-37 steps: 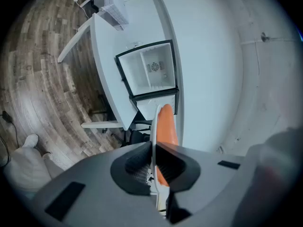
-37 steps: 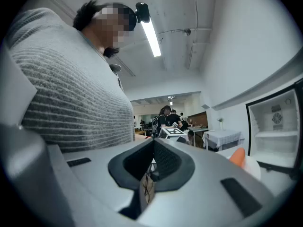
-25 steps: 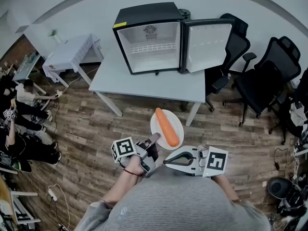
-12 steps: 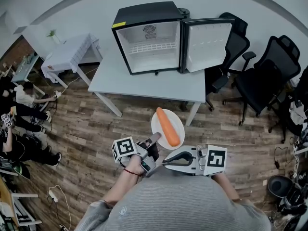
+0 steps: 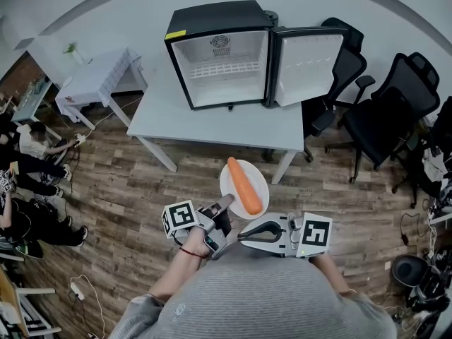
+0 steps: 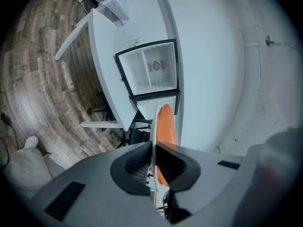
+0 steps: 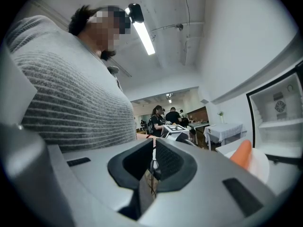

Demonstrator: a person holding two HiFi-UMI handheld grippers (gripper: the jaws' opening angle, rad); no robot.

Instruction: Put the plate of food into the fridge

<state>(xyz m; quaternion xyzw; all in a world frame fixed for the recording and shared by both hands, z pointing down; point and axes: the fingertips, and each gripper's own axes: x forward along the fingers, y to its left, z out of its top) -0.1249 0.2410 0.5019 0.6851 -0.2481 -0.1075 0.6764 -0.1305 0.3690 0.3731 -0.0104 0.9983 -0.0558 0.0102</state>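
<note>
Between left claw (image 6: 152, 150) pads: plate (image 5: 260, 181) rim, clamped; carrot (image 5: 244, 186) atop. Right claw (image 7: 154, 162) closed, empty.

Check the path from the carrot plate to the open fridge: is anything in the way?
Nothing visible. The fridge has its door swung aside, its cavity shows only a shelf, and the table before it is bare. The left tongs hold the plate short of the table's edge.
</note>
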